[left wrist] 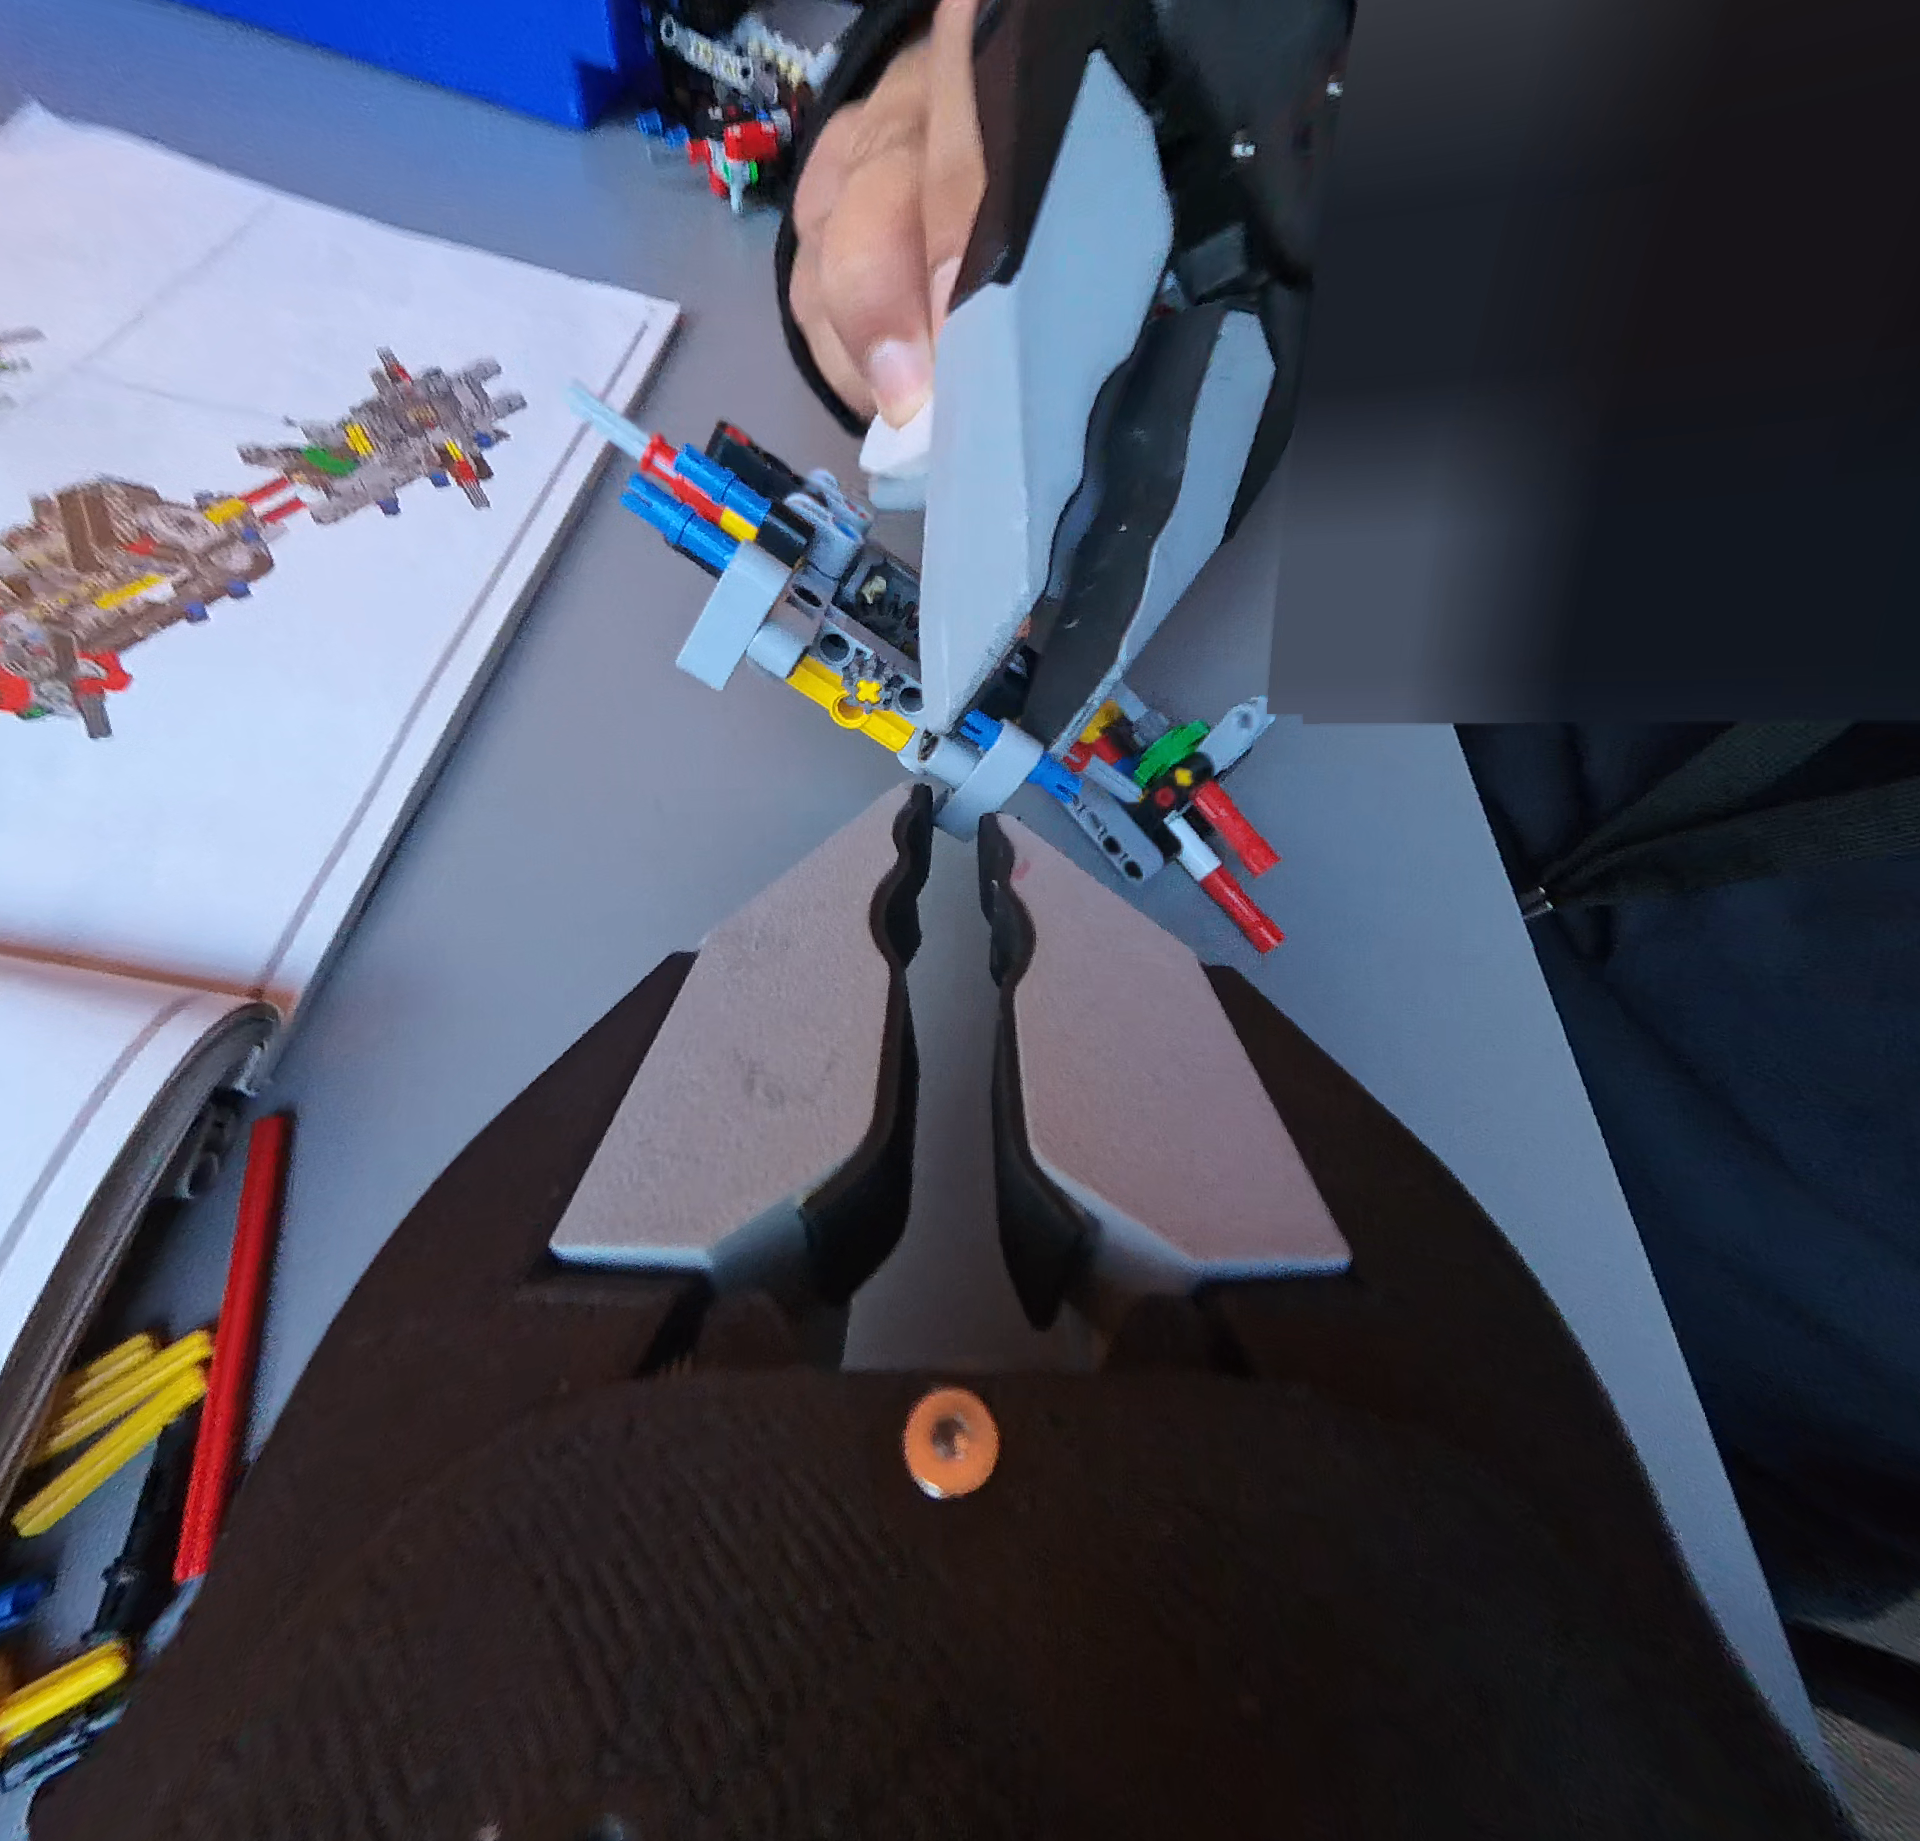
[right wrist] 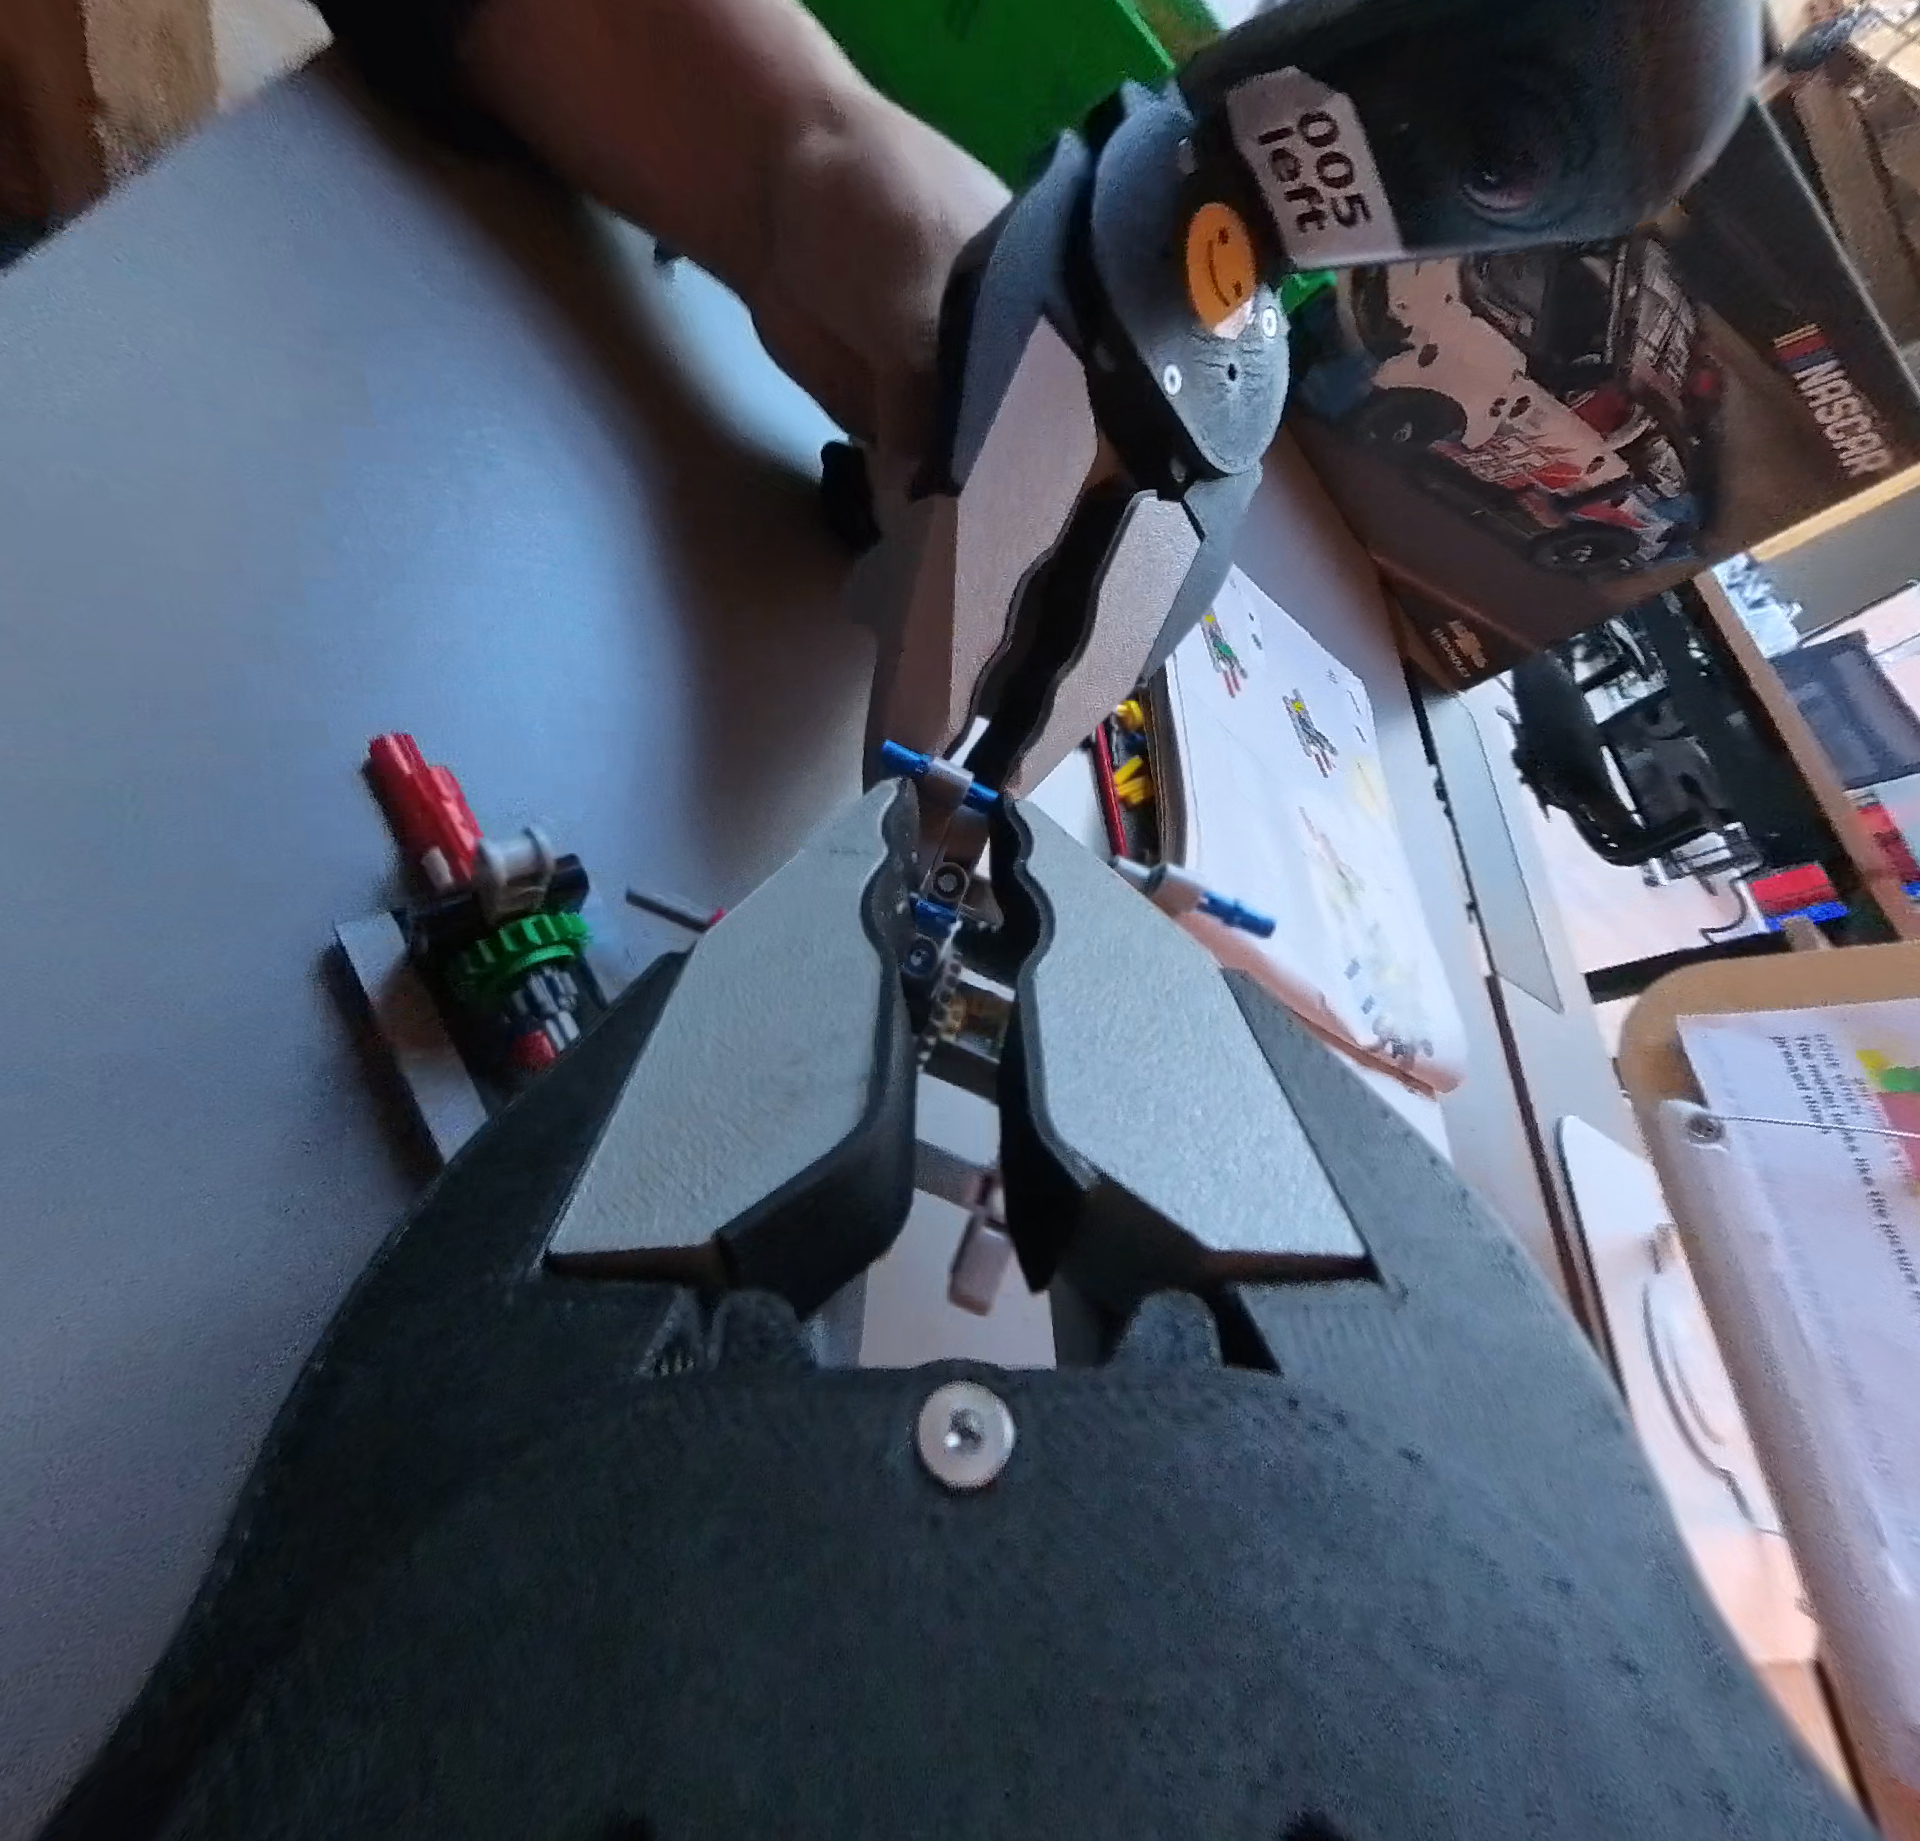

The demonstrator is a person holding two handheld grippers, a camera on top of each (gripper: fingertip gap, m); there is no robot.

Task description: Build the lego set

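Note:
A long toy-brick assembly (left wrist: 821, 586) of grey beams, blue pins, yellow parts and red axles hangs above the grey table (left wrist: 520, 804). My right gripper (left wrist: 992, 716) comes down from above and is shut on its middle. In the right wrist view the assembly (right wrist: 940, 918) sits clamped between my right gripper's (right wrist: 953, 802) fingers. A green gear (right wrist: 520, 944) is at its left end. My left gripper (left wrist: 951, 820) is shut on a small grey connector with blue pins (left wrist: 977, 763) at the assembly's near edge. The right wrist view shows the left gripper (right wrist: 982, 757) pinching that connector (right wrist: 940, 773).
An open instruction booklet (left wrist: 260, 441) lies left. Loose yellow and red axles (left wrist: 135, 1396) lie by its near edge. A blue bin (left wrist: 416, 4) and another brick assembly (left wrist: 738, 98) stand at the back. A printed cardboard box (right wrist: 1558, 420) and a green bin (right wrist: 966, 4) stand beyond. Less than 4 cm separates the two grippers' tips.

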